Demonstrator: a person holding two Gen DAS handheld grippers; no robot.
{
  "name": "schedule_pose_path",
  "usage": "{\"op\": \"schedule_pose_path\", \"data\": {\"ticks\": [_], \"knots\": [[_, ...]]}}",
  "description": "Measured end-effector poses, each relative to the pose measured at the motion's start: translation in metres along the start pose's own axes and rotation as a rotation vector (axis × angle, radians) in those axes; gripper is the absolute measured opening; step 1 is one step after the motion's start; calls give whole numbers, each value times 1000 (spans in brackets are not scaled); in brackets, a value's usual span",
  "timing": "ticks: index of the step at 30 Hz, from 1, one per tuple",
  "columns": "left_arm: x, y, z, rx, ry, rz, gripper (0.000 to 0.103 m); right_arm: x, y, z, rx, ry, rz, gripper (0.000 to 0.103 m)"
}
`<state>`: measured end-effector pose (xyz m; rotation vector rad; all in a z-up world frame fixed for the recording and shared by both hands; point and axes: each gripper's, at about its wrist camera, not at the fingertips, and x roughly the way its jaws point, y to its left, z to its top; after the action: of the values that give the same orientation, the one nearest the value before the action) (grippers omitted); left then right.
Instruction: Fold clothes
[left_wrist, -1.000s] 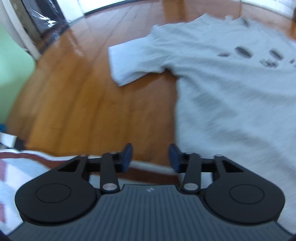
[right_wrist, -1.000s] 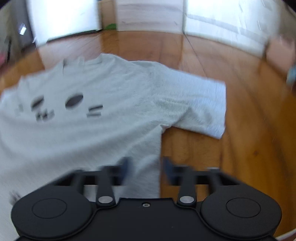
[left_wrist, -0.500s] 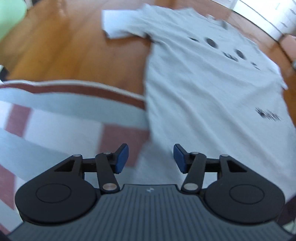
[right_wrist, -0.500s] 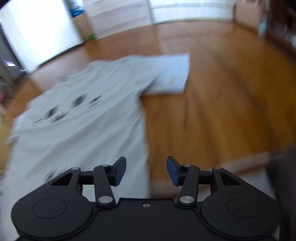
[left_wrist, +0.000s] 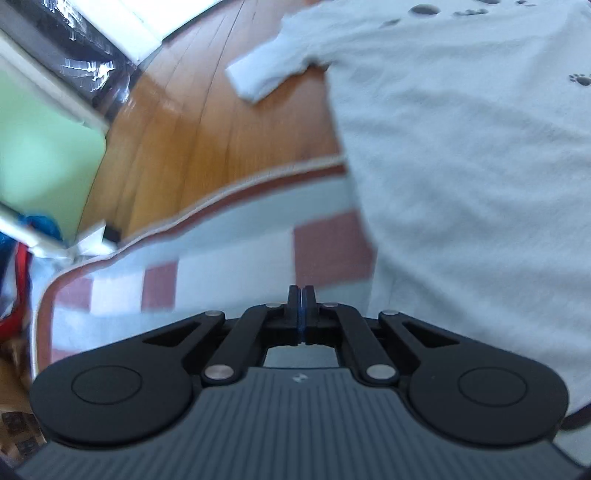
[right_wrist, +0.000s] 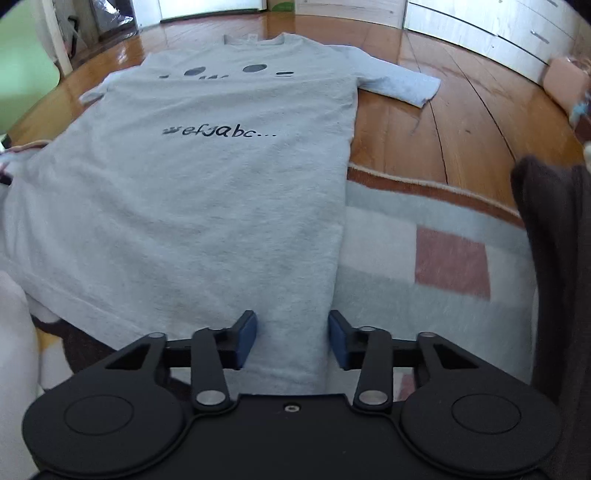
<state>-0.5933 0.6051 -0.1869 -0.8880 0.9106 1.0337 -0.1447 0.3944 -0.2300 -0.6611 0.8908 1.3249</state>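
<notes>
Left wrist view. The left claw (left_wrist: 301, 295) is seen with its jaws pressed together, only a thin blue line showing between the pads; nothing can be made out between them. It is held above a checked rug (left_wrist: 229, 254), just beside the left edge of a grey T-shirt (left_wrist: 461, 166). The shirt is spread flat, its lower part on the rug and its upper part on the wooden floor (left_wrist: 207, 140). One short sleeve (left_wrist: 266, 74) is laid out on the floor, away from the rug's border. Dark paw prints and ovals are printed near the collar end. The picture is blurred. A green panel (left_wrist: 40, 147) is seen at the left edge of the picture.

Right wrist view. The right claw (right_wrist: 291, 338) is shown with its jaws wide apart, the blue pads (right_wrist: 246, 338) standing either side of the shirt's (right_wrist: 207, 206) lower right corner; whether they touch the cloth cannot be told. The shirt is laid front up, collar at the far end, with dark lettering (right_wrist: 221, 132) across the chest. Its right sleeve (right_wrist: 402, 85) is stretched out on the floor (right_wrist: 461, 122). The hem end is carried by the rug (right_wrist: 424, 266). A dark cloth (right_wrist: 554, 277) is seen at the right edge of the picture, and white drawers (right_wrist: 498, 33) line the far wall.
</notes>
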Motion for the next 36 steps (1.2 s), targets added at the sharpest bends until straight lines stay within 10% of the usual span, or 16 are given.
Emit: {"op": "schedule_pose_path", "data": {"ticks": [4, 6, 13, 14, 16, 17, 22, 26, 36], "knots": [[-10, 20, -6, -101, 30, -40, 20, -6, -6, -2, 23, 23, 14, 45], [-10, 27, -6, -118, 40, -48, 48, 1, -3, -6, 19, 35, 21, 45], [-2, 0, -13, 105, 57, -47, 80, -1, -12, -14, 117, 85, 134, 60], [-2, -9, -15, 156, 52, -37, 73, -1, -13, -14, 125, 78, 141, 60], [-2, -27, -17, 264, 40, -30, 10, -2, -14, -16, 142, 66, 154, 64], [-3, -36, -19, 307, 30, -20, 3, -2, -14, -17, 150, 59, 161, 65], [-31, -75, -33, 533, -137, 167, 3, -2, -12, -18, 113, 55, 163, 66], [-34, -66, -31, 500, -87, 212, 3, -2, -15, -17, 131, 53, 173, 67], [-2, -6, -11, 211, 156, 0, 5, -2, -17, -15, 127, 49, 176, 69]]}}
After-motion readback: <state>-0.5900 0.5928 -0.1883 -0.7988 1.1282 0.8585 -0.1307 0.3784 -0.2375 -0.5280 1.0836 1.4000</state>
